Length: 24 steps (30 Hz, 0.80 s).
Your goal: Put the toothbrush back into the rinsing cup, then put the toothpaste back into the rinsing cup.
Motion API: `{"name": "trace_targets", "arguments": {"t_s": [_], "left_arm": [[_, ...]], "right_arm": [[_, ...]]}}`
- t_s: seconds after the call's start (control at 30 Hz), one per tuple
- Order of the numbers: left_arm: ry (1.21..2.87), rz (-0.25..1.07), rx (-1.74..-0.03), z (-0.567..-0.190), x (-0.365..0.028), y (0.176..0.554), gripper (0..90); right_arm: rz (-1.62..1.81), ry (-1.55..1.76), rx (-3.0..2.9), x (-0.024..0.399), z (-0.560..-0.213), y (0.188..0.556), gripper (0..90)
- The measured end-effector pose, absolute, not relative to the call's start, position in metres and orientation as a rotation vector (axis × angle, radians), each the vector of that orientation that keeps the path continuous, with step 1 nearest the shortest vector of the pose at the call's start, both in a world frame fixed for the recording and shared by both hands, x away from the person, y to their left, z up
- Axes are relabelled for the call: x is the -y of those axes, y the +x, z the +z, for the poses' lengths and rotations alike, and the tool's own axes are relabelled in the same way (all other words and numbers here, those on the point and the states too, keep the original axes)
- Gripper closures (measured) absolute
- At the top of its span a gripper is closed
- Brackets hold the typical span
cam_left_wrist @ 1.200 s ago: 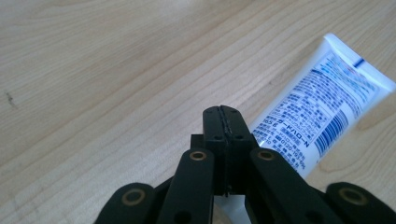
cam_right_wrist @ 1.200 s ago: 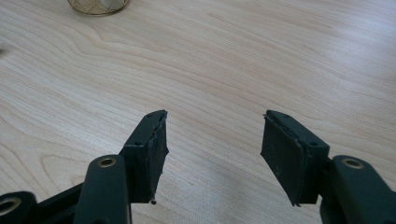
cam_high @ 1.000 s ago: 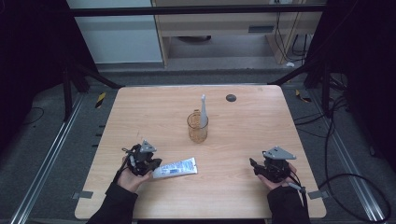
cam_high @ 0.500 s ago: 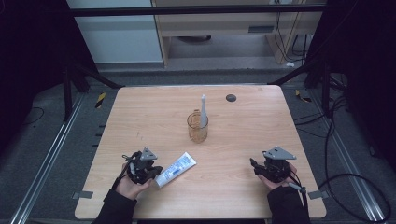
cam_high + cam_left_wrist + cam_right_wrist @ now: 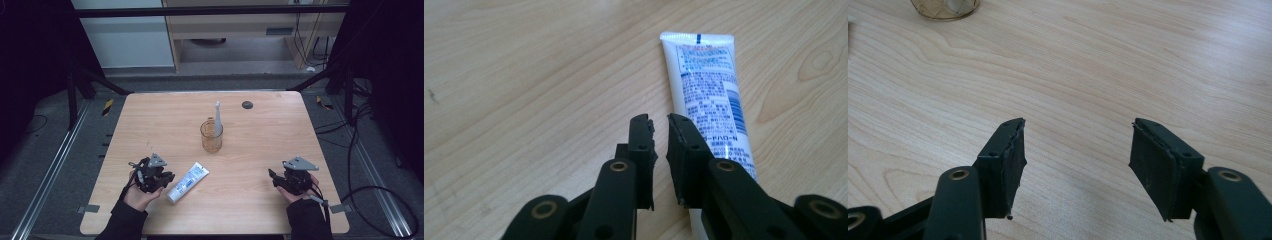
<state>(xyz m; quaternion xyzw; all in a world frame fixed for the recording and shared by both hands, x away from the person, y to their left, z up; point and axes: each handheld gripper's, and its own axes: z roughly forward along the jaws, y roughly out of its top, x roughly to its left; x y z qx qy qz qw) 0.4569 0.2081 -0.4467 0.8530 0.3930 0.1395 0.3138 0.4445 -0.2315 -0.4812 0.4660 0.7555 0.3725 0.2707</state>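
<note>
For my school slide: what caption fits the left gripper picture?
Nearly closed black tongs rest empty beside a white toothpaste tube on a wooden table.

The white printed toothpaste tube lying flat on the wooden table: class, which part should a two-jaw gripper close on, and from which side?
Probably grip the white printed toothpaste tube across its narrow width at mid-body, coming from above. It lies flat, so its edges are the reachable faces. The left gripper is nearest, jaws almost shut.

a light wooden table (image 5: 150,120) is carrying three things. a clear glass cup (image 5: 211,136) is standing upright near its middle. a white toothpaste tube (image 5: 188,181) is lying slantwise toward the near left edge. a small dark round object (image 5: 247,104) is sitting by the far edge.
</note>
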Motion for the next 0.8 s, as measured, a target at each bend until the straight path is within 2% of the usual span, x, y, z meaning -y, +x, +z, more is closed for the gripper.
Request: {"name": "trace_targets", "arguments": {"t_s": [0.23, 0.37, 0.43, 0.5, 0.73, 0.8], "left_arm": [[2.226, 0.381, -1.026, -0.44, -0.202, 0.458, 68.5], [2.229, 0.378, -1.026, -0.436, -0.196, 0.461, 55.1], [2.237, 0.378, -1.024, -0.435, -0.194, 0.462, 53.1], [2.246, 0.368, -1.021, -0.435, -0.192, 0.463, 46.0], [2.263, 0.36, -1.001, -0.43, -0.183, 0.468, 35.9], [2.267, 0.363, -0.994, -0.429, -0.182, 0.468, 35.5]], "right_arm": [[1.007, 1.256, -2.03, 0.232, -0.48, 0.445, 37.5], [1.004, 1.26, -2.026, 0.233, -0.479, 0.446, 36.7], [1.005, 1.259, -2.026, 0.233, -0.479, 0.446, 36.5], [0.999, 1.254, -2.023, 0.234, -0.479, 0.446, 35.8], [0.997, 1.262, -2.021, 0.236, -0.478, 0.448, 35.0], [0.996, 1.261, -2.021, 0.236, -0.478, 0.448, 35.0]]}}
